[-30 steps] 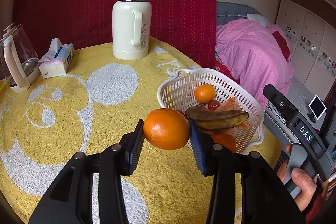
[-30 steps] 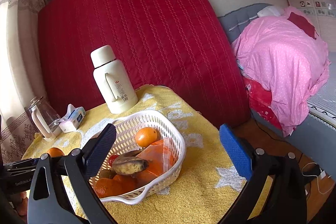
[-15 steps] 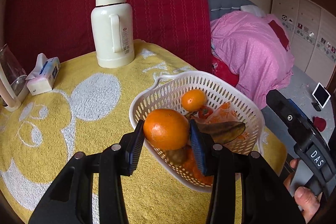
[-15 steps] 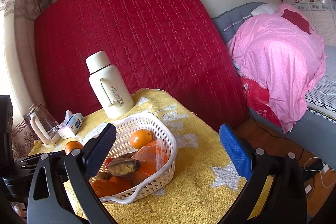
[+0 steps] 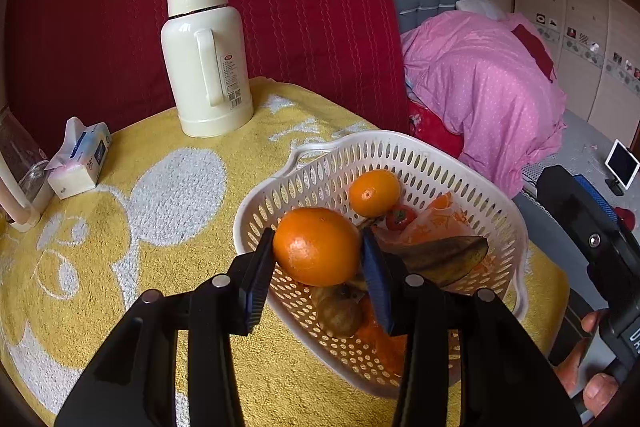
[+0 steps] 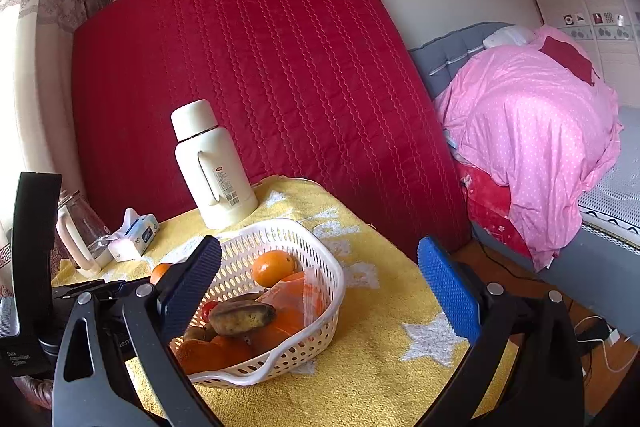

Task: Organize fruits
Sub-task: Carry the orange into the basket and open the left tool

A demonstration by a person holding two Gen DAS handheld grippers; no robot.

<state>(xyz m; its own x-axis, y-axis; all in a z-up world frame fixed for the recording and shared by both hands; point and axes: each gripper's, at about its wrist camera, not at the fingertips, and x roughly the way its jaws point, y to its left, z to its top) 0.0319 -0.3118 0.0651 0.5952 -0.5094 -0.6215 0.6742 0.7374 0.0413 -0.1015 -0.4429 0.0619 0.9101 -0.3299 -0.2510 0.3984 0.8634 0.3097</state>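
My left gripper (image 5: 318, 259) is shut on a large orange (image 5: 316, 246) and holds it above the near left rim of the white perforated basket (image 5: 500, 211). The basket holds a smaller orange (image 5: 374, 192), a small red fruit (image 5: 400, 217), a dark overripe banana (image 5: 436, 255), a brown fruit (image 5: 340, 313) and an orange plastic bag (image 5: 440, 223). In the right wrist view the basket (image 6: 320, 307) sits between my open, empty right gripper's (image 6: 320, 287) fingers, and the held orange (image 6: 160, 271) peeks out behind the left finger.
A cream thermos (image 5: 206, 55) stands at the back of the yellow towel-covered table (image 5: 120, 227). A tissue pack (image 5: 80, 159) and a glass kettle (image 5: 16, 179) are at the far left. A pink-covered bed (image 6: 540, 131) lies to the right, past the table edge.
My left gripper has carried the orange rightward from over the towel to over the basket's near rim. The right gripper has stayed open and drawn back slightly.
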